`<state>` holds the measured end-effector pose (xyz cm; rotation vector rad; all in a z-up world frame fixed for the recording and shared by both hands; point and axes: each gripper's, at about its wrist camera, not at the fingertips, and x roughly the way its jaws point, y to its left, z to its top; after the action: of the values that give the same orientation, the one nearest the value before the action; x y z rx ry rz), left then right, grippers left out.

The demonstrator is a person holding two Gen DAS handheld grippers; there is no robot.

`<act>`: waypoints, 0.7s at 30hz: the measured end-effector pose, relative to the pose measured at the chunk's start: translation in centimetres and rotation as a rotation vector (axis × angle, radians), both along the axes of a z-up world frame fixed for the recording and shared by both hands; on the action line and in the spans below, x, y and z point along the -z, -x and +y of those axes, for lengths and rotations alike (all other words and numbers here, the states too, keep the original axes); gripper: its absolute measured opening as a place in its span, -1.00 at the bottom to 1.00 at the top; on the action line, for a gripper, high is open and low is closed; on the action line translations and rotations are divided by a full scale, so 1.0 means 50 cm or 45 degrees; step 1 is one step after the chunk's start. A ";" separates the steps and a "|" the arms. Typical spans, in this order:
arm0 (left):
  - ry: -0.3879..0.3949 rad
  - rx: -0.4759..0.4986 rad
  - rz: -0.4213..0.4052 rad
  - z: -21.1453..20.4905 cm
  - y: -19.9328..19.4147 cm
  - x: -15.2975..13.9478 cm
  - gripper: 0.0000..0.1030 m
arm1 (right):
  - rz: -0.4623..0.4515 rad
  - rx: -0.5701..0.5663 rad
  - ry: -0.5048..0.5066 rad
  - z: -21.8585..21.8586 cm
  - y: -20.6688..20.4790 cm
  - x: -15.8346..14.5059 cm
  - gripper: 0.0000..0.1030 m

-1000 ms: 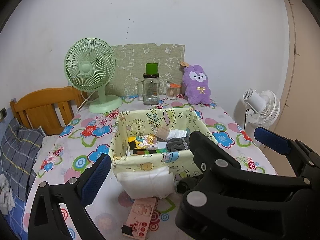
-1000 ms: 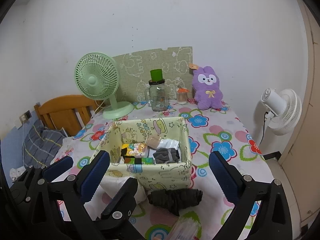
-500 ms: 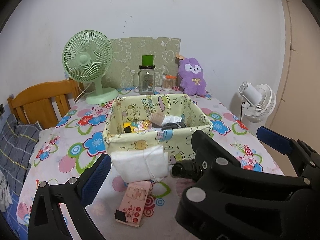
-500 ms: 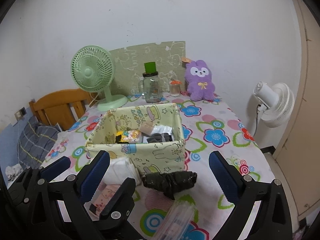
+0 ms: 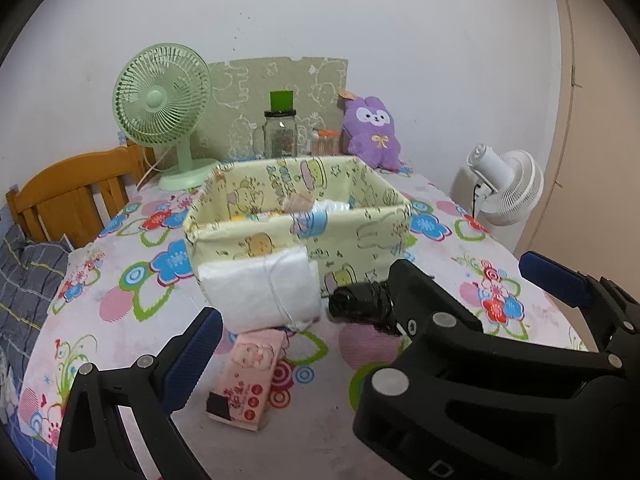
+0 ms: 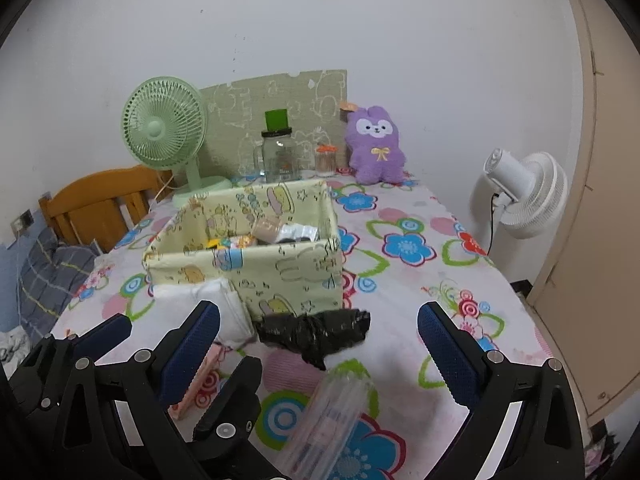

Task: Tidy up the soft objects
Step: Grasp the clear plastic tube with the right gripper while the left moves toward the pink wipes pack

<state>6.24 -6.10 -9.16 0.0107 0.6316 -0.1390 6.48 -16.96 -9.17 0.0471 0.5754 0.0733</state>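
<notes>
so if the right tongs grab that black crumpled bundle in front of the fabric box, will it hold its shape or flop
The black bundle looks like crinkled glossy plastic film, so it will probably squash between the fingers and sag at its loose ends. It seems light for its size and may slide on the tablecloth if nudged. Its shiny surface could be somewhat slippery, so gripping the knotted middle seems safest.
</notes>
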 end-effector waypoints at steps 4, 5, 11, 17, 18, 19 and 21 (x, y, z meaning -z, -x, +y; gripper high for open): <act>-0.015 -0.018 0.054 -0.004 -0.003 0.028 0.98 | 0.022 0.041 -0.004 -0.007 0.002 0.028 0.95; -0.014 -0.023 0.061 -0.004 -0.003 0.033 0.98 | 0.030 0.049 -0.005 -0.008 0.001 0.035 0.95; -0.015 -0.019 0.111 -0.005 -0.005 0.064 0.98 | 0.093 0.063 -0.010 -0.010 -0.007 0.068 0.90; -0.036 -0.017 0.179 -0.007 -0.013 0.097 0.96 | 0.200 0.066 -0.018 -0.014 -0.027 0.112 0.82; -0.038 -0.020 0.187 -0.007 -0.013 0.099 0.96 | 0.215 0.067 -0.019 -0.014 -0.029 0.118 0.79; -0.037 -0.019 0.193 -0.006 -0.013 0.102 0.96 | 0.226 0.067 -0.024 -0.015 -0.031 0.123 0.79; -0.043 -0.019 0.208 -0.008 -0.013 0.108 0.96 | 0.249 0.072 -0.033 -0.016 -0.036 0.133 0.76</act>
<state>6.91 -6.49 -14.57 0.0273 0.7967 -0.1152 8.28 -17.75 -15.79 0.0964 0.7683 0.0210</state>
